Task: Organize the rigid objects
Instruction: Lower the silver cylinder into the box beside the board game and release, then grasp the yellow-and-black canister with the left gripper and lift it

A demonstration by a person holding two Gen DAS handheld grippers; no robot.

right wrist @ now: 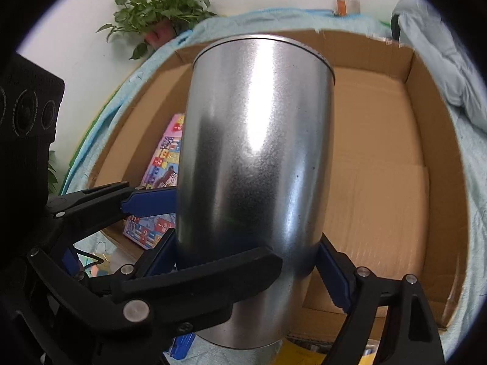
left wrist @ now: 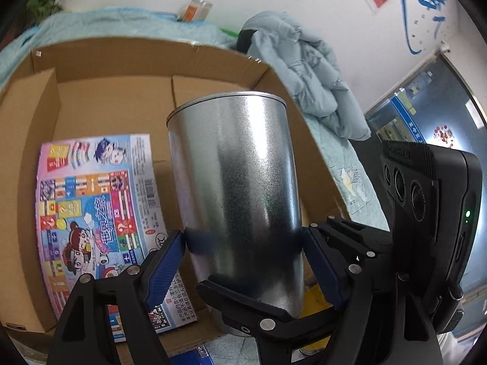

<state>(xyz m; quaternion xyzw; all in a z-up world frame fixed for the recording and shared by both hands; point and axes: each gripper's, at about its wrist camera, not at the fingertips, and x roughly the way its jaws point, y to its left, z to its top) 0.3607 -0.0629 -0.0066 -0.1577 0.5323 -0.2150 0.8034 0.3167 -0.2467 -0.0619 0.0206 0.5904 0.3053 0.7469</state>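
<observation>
A shiny silver metal can (left wrist: 237, 188) is held upright above the near edge of an open cardboard box (left wrist: 100, 91). My left gripper (left wrist: 243, 252) is shut on the can's lower part, blue pads against both sides. My right gripper (right wrist: 246, 261) is shut on the same can (right wrist: 255, 158) from the other side. The left gripper's fingers (right wrist: 146, 199) show at the left of the right wrist view, and the right gripper's black finger crosses in front of the can in the left wrist view. A colourful printed game box (left wrist: 97, 213) lies flat inside the cardboard box at its left.
The box sits on a light blue towel-covered surface (left wrist: 344, 155). A pale blue jacket (left wrist: 304, 70) lies heaped at the back right. A potted green plant (right wrist: 158, 9) and a small clear jar (right wrist: 347, 3) stand by the white wall behind. The box floor (right wrist: 380, 167) right of the game box is bare cardboard.
</observation>
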